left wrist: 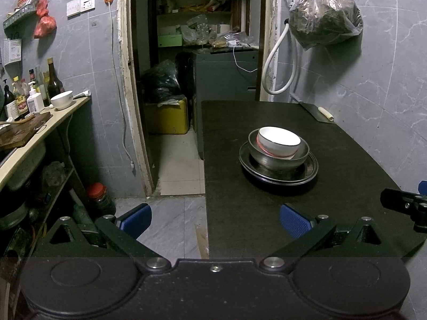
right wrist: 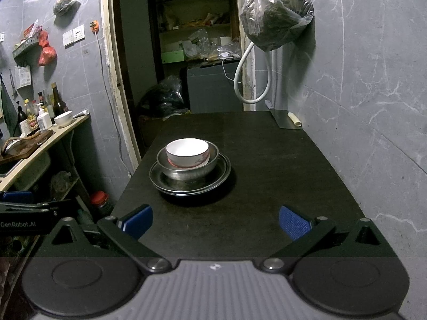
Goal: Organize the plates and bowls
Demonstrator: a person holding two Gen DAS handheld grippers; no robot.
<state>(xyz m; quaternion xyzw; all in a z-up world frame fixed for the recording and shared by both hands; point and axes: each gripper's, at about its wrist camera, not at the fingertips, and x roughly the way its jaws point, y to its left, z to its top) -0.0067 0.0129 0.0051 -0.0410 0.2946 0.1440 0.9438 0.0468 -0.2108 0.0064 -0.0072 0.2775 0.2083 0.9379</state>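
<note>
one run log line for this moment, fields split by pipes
left claw open, empty | right claw open, empty | white bowl in steel bowl on steel plates | stack on black table, untouched

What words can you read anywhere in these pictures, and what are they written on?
"GenRobot.AI": white letters on the black body of the left gripper, seen at the left edge of the right wrist view.

Too small or blurred to read:
labels on the sauce bottles on the beige counter
white pump bottle
white wall switch plates
white hanging holder on the grey wall

Nothing is written on the white ceramic bowl, the steel bowl or the steel plates.
</note>
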